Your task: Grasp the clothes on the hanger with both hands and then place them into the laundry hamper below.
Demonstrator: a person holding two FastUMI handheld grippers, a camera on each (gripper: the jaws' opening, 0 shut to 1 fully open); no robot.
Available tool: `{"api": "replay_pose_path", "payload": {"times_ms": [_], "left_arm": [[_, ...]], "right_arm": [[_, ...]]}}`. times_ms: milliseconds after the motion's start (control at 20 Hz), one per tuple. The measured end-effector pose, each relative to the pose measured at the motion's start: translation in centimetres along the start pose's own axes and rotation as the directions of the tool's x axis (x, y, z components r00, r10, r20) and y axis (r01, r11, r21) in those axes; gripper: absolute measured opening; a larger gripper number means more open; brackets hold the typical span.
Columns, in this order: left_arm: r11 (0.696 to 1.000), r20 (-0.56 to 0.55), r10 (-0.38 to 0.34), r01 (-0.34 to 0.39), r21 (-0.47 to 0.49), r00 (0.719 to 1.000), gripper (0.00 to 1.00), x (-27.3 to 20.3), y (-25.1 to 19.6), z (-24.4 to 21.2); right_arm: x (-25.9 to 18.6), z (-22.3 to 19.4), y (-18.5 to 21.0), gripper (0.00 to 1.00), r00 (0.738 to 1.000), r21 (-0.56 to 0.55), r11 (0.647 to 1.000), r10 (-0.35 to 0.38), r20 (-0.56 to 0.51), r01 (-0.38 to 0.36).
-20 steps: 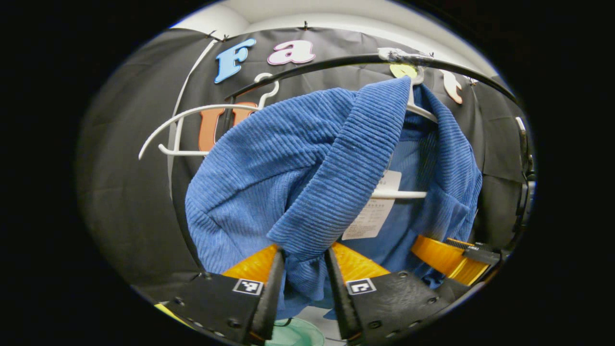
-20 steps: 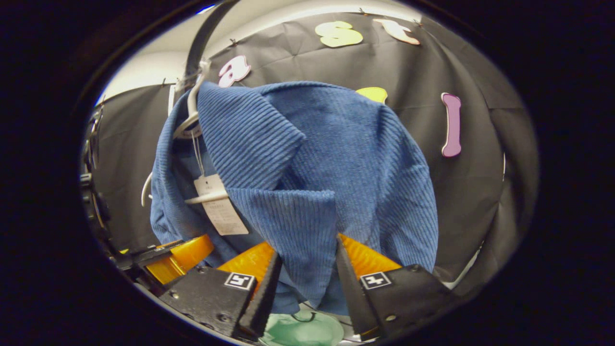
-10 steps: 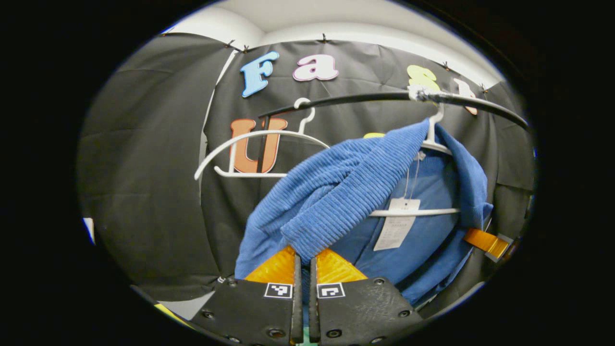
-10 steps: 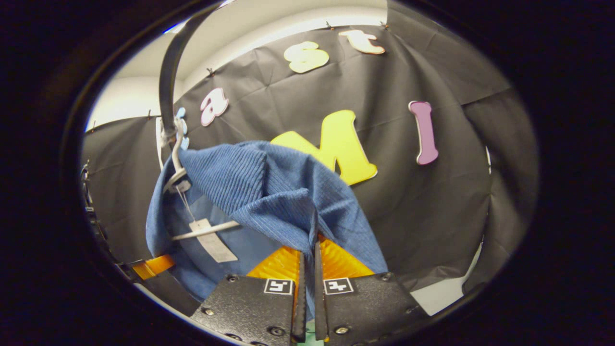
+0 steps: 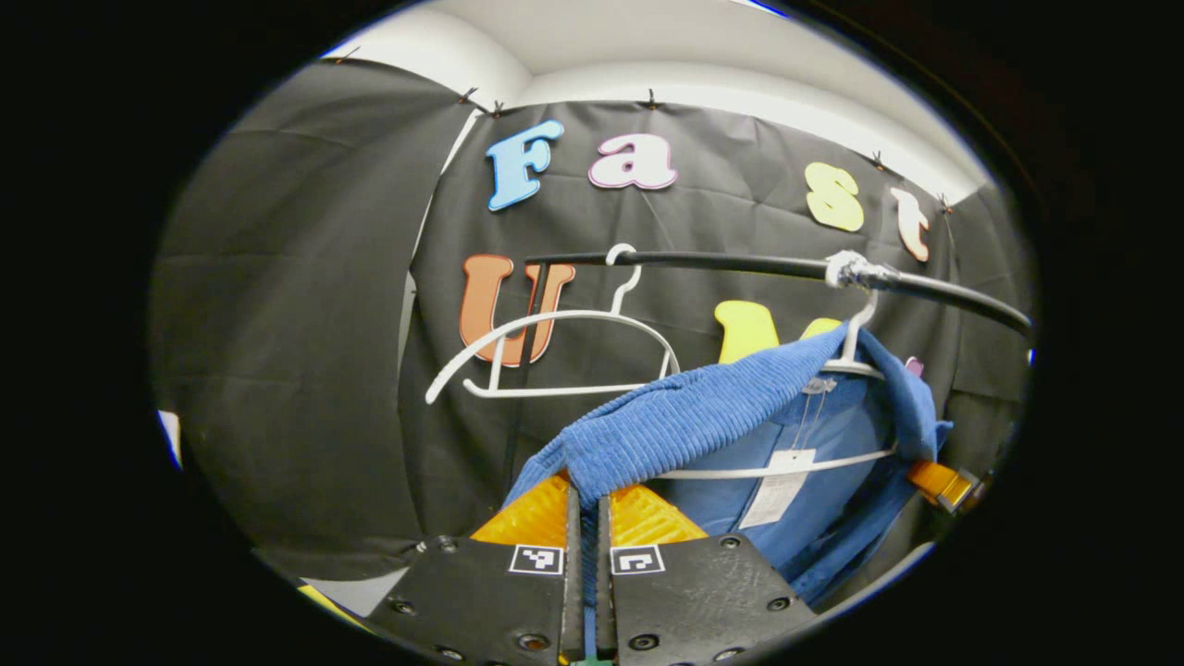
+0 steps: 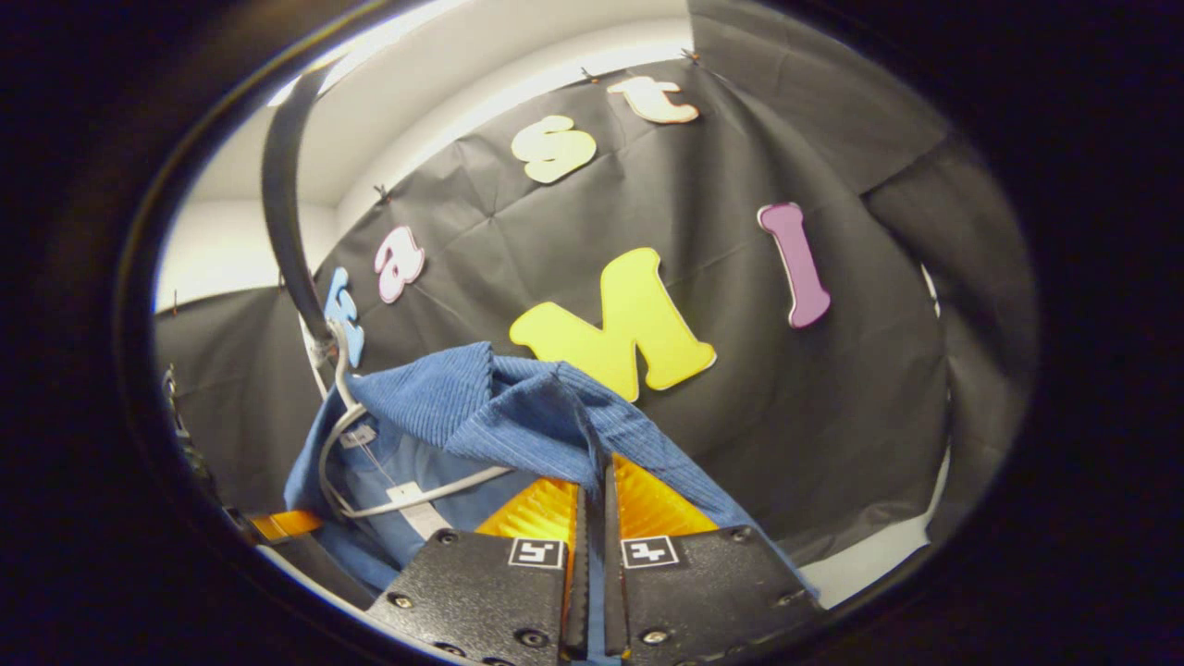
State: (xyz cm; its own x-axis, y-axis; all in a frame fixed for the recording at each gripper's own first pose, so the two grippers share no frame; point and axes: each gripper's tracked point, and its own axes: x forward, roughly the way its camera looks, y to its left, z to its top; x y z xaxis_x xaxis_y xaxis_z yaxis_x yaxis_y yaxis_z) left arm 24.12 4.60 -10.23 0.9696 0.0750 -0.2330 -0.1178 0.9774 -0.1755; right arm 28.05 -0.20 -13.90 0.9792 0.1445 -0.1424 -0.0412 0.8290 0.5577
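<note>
- Lower part of the blue garment [image 5: 703, 421] lost behind the left gripper [image 5: 585, 504] and past the bottom edge of the left gripper view.
- Same in the right gripper view: blue garment [image 6: 481, 416] hidden low down by the right gripper [image 6: 592, 499].
- Fold pinched between the closed fingers [image 5: 532, 513] mostly out of sight.
- Paper tag [image 5: 779, 486] far too small to read.
- White hanger [image 6: 370, 481] partly buried under cloth.
- Black rail [image 6: 282, 213] cut off at the top left.
- Other gripper [image 5: 939, 481] barely seen at the far right edge; grip impossible to judge there.
</note>
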Motion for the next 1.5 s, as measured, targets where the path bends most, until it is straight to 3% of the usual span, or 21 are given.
{"api": "replay_pose_path", "payload": {"times_ms": [300,350,450,500,550,900,1000,1100,1150,1500], "left_arm": [[0.999,0.020,-0.042,0.043,-0.004,0.999,0.05,-0.2,0.1,1.9],[0.999,0.022,-0.048,0.049,-0.020,0.999,0.10,-0.1,0.3,2.3],[0.998,0.023,-0.056,0.057,-0.038,0.998,0.10,0.3,0.5,2.7],[0.997,0.025,-0.059,0.060,-0.038,0.998,0.05,0.5,0.6,3.2],[0.997,0.028,-0.065,0.066,-0.038,0.998,0.10,0.6,0.8,3.6],[0.989,0.013,-0.141,0.142,-0.050,0.990,0.05,2.5,0.2,4.7],[0.979,0.003,-0.194,0.194,-0.068,0.981,0.10,3.1,-0.6,5.0],[0.973,-0.007,-0.223,0.222,-0.069,0.975,0.10,3.6,-0.8,5.3],[0.970,-0.010,-0.234,0.233,-0.069,0.972,0.05,3.8,-0.9,5.5],[0.955,-0.049,-0.293,0.291,-0.049,0.955,0.05,5.6,-1.2,6.1]], "right_arm": [[1.3,1.4,-0.8,0.10,0.994,0.133,0.986,0.101,-0.027,-0.097],[1.5,1.8,-0.8,0.10,0.992,0.157,0.981,0.122,-0.031,-0.116],[1.9,2.6,-0.8,0.10,0.986,0.189,0.970,0.163,-0.029,-0.155],[1.9,3.0,-1.0,0.10,0.983,0.199,0.965,0.180,-0.027,-0.171],[2.0,3.6,-1.0,0.10,0.980,0.212,0.959,0.198,-0.024,-0.189],[0.6,6.8,-1.3,0.10,0.927,0.286,0.887,0.374,0.012,-0.362],[0.9,7.9,-1.7,0.10,0.916,0.316,0.865,0.398,0.038,-0.389],[1.2,9.1,-1.7,0.09,0.903,0.359,0.834,0.424,0.071,-0.419],[1.6,9.6,-1.8,0.09,0.899,0.372,0.823,0.431,0.083,-0.429],[5.6,12.5,-1.3,0.09,0.881,0.351,0.812,0.463,0.100,-0.466]]}}
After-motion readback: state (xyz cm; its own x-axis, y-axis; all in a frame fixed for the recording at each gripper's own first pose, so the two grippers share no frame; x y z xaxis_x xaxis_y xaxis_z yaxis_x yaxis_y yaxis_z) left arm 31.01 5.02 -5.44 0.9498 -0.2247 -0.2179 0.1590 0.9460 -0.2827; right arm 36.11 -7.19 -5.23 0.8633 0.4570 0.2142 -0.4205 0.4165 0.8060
